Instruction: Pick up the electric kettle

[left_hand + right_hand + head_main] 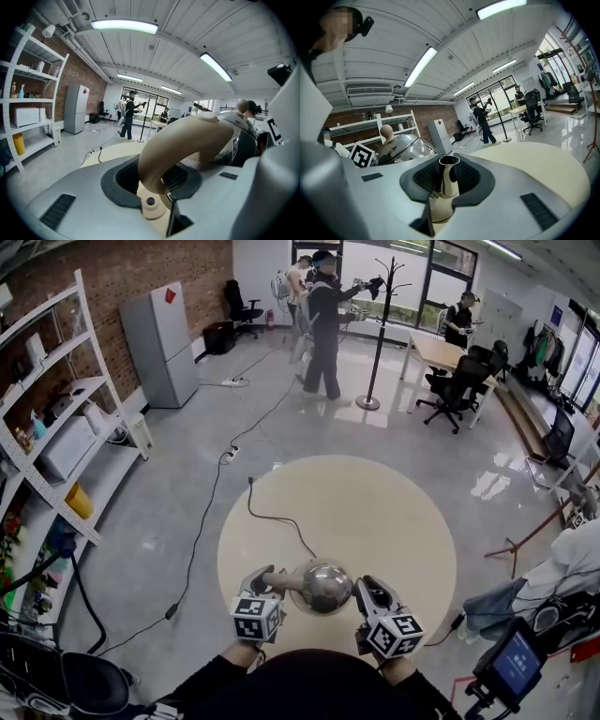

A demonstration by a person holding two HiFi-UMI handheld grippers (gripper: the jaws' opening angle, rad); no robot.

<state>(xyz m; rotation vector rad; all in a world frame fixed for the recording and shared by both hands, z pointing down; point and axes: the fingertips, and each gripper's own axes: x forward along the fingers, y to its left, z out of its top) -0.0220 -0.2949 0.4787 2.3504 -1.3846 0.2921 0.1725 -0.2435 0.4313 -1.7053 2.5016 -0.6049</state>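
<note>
Looking down in the head view: electric kettle (322, 587) held over the round beige table (375, 512), near its 6 o'clock edge. Domed chrome lid shut, so contents hidden. Lying with the long axis straight across the picture, handle toward 9 o'clock and spout toward 3 o'clock. Flanked by the left gripper (271, 581) at the kettle's 9 o'clock and the right gripper (362, 595) at its 3 o'clock, both touching it. Far off toward 9 o'clock, a yellow bin (79, 501) on white shelving (94, 381), contents not visible.

Turning to the left gripper view: pinching the tan handle (187, 140) near its lower root, pads pressed on either side, with the arch rising toward 2 o'clock into the kettle body.

Turning to the right gripper view: clamped on the chrome spout (449, 176), mouth up at 12 o'clock, with the tan lid knob (386, 132) off at 9 o'clock.
</note>
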